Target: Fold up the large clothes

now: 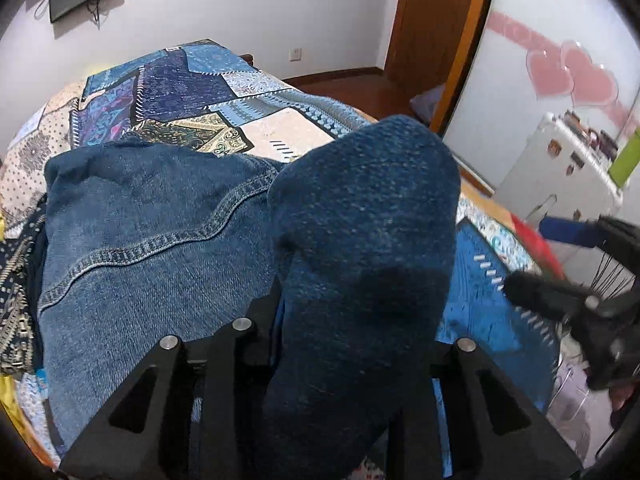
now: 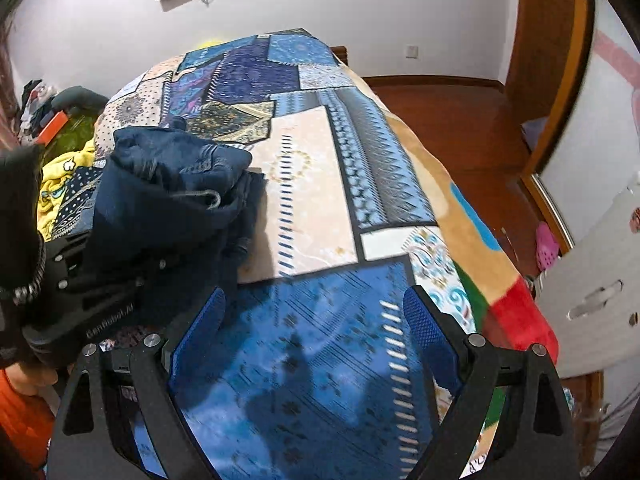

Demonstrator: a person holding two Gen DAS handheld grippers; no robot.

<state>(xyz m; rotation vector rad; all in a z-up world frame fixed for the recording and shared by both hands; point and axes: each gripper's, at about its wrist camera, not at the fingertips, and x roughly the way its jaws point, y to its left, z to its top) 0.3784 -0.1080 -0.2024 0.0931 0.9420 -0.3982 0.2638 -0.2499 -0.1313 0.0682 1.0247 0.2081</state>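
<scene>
My left gripper (image 1: 352, 320) is clamped on a thick fold of the denim garment (image 1: 152, 240); the cloth rises out of the jaws and drapes over them, hiding the pads. My right gripper (image 2: 316, 320) stands with its blue pads (image 2: 428, 332) wide apart and nothing between them, only the patchwork bedspread (image 2: 320, 184) below.

Location: in the right wrist view the garment (image 2: 172, 196) lies bunched at 9 to 10 o'clock of my right gripper, on the near left part of the bed, with the left gripper (image 2: 92, 280) at its near edge. In the left wrist view the right gripper (image 1: 560, 264) sits at 3 o'clock, well clear of the cloth.

Handling, as I judge it:
- Heavy for a garment; expect the free part to sag and drag on the bedspread.
- Soft but thick. Layers stack up fast, so a multi-layer bite needs wide jaws.
- Coarse weave; slip from the pads is unlikely.
- Not fragile.

Grip points: take a stitched seam (image 1: 132, 248) or hem edge, where the cloth is firmest. I would place the right gripper on an edge well apart from the left hold, so the panel spreads flat between both.
</scene>
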